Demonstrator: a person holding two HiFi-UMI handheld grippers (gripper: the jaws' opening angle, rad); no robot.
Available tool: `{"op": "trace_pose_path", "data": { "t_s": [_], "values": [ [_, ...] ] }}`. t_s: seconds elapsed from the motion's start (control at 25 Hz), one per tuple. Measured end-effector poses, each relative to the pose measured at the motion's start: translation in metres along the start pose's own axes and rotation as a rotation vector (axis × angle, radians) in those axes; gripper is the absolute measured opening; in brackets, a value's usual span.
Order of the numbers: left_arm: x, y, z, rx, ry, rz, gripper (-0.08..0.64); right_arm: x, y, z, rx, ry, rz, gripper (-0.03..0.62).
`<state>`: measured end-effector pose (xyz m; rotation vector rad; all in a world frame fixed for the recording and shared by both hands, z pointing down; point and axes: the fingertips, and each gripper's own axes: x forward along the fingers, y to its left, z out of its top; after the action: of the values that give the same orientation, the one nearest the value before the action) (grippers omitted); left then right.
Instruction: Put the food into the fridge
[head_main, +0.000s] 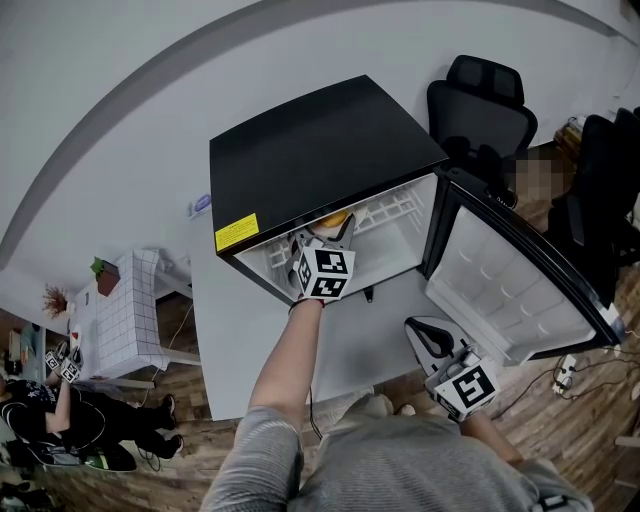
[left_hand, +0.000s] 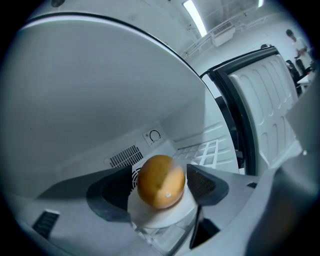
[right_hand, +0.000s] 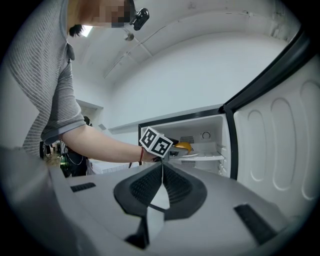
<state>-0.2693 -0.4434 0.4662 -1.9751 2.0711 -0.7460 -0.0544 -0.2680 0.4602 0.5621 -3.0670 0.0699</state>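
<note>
1. Nearest us, on the right, our right claw (right_hand: 162, 182) has its jaws pressed together with nothing between them. It hangs by the right edge of the white table (head_main: 350, 345).
2. Farther in, our left claw (left_hand: 160, 172) reaches into the open fridge (head_main: 320, 160). Its jaws press on either side of a round orange-brown food (head_main: 335, 217), which sits over a white dish (left_hand: 160, 216).
3. The food is inside the fridge, just beside the white wire shelf (left_hand: 202, 152).
4. Farther right, the fridge door (head_main: 510, 290) stands wide open.
</note>
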Motion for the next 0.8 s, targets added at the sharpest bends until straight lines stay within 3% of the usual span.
{"op": "trace_pose_path", "data": {
  "t_s": [0.36, 0.8],
  "values": [
    [-0.018, 0.005, 0.010, -0.013, -0.035, 0.032, 0.334, -0.005, 0.006, 0.003, -0.009, -0.005, 0.005, 0.012],
    [-0.054, -0.017, 0.015, -0.076, -0.069, 0.006, 0.333, -0.018, 0.019, 0.008, -0.027, -0.016, 0.027, 0.013]
  ]
}}
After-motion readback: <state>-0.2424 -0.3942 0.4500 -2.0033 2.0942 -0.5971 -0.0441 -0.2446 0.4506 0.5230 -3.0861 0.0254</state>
